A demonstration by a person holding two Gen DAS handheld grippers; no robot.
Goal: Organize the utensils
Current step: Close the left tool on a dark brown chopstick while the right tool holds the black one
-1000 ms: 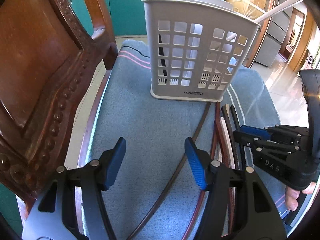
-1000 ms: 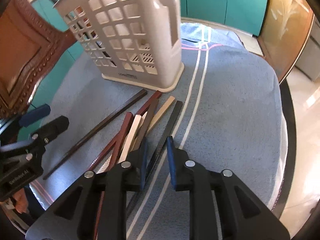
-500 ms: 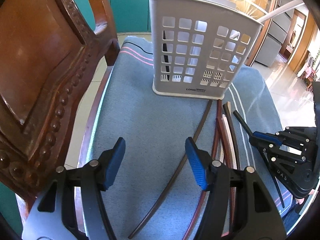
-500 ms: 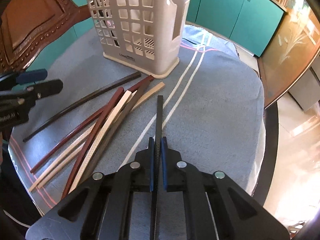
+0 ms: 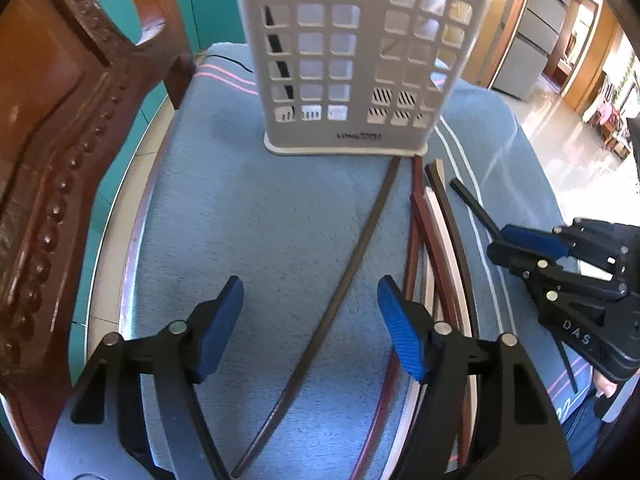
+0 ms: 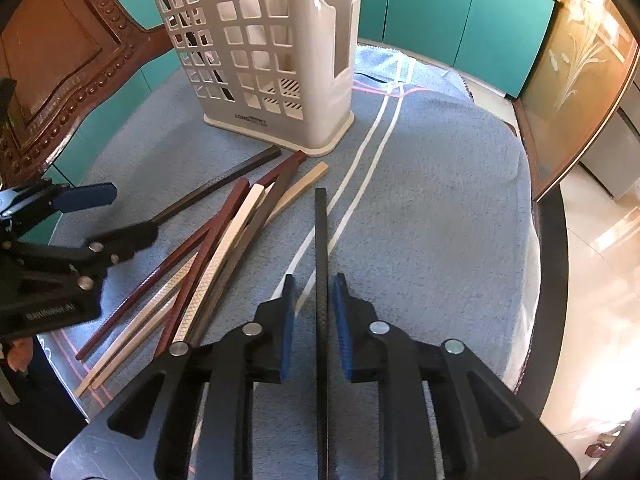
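A pale plastic utensil basket (image 5: 352, 60) (image 6: 272, 60) stands upright on a blue towel (image 6: 440, 200). Several chopsticks (image 6: 224, 256) in dark red, cream and brown lie fanned in front of it. One dark brown chopstick (image 5: 340, 292) lies apart, on the towel between the fingers of my left gripper (image 5: 310, 320), whose jaws are opening and hold nothing. My right gripper (image 6: 314, 308) has a black chopstick (image 6: 320, 232) between its blue pads; its jaws are opening and a gap shows on the left side. Each gripper appears in the other's view: right gripper (image 5: 500, 240), left gripper (image 6: 116, 216).
A carved wooden chair (image 5: 60, 160) rises close on the left of the table. The round table's dark rim (image 6: 552, 280) curves along the right. Teal cabinets (image 6: 460, 12) stand behind. A dark utensil handle (image 5: 280, 68) shows through the basket's holes.
The right gripper pulled the black chopstick out of the pile to the right, pinched it, and now its pads have parted. The left gripper sank closer to the towel and widened.
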